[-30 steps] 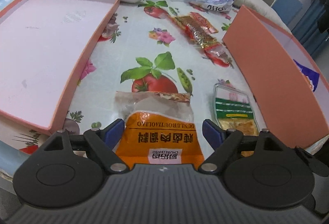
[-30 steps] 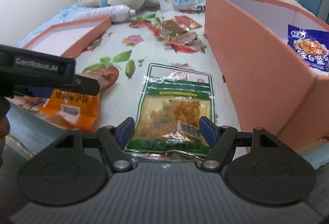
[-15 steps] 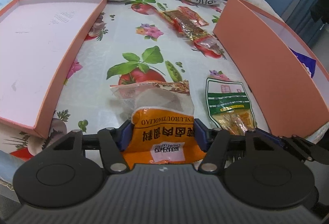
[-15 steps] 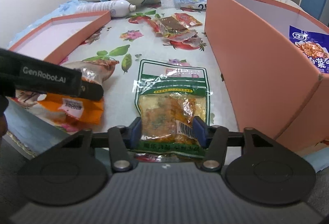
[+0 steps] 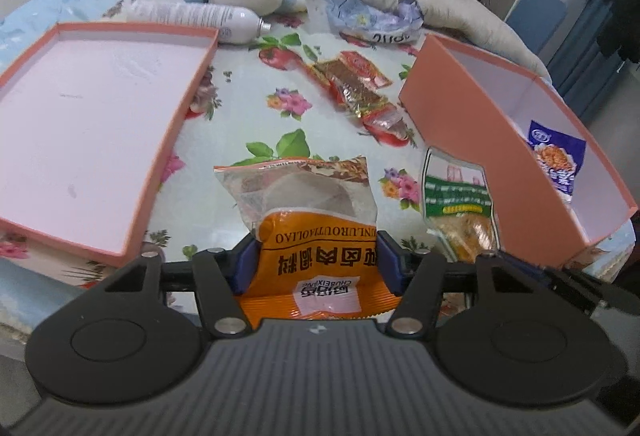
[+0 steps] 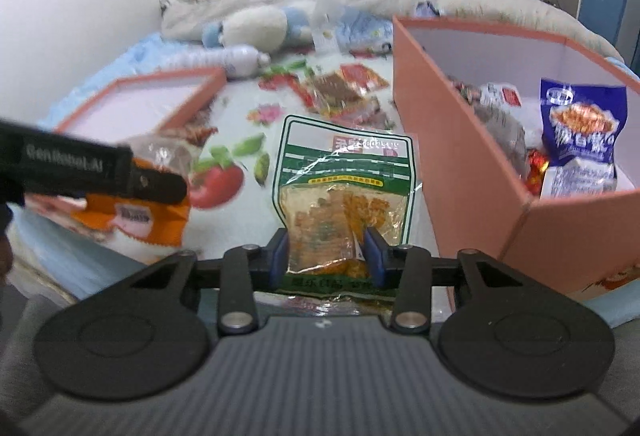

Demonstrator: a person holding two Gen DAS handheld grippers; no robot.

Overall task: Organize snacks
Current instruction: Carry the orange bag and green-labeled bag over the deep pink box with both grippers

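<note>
We hold a snack in each gripper: the left gripper (image 5: 316, 262) has its blue fingers (image 5: 245, 266) pressed on the lower end of the orange packet (image 5: 316, 236), and the right gripper (image 6: 326, 256), whose fingers have just been closing, pinches the bottom of the green-trimmed packet (image 6: 344, 188) of yellow snacks. Gripping each bag by its near end lets the rest hang forward, clear of the flowered bed cover (image 5: 248, 108), so that, as we judge it, either can be swung over a wall and dropped in. The deep pink box (image 6: 460, 172) stands just to the right and already holds a blue packet (image 6: 580, 132) and other wrappers, so we take it as the place for these. The shallow pink lid (image 5: 92, 124) lies on the left with nothing in it. More red wrappers (image 5: 352, 84) wait further up the bed, between lid and box.
</note>
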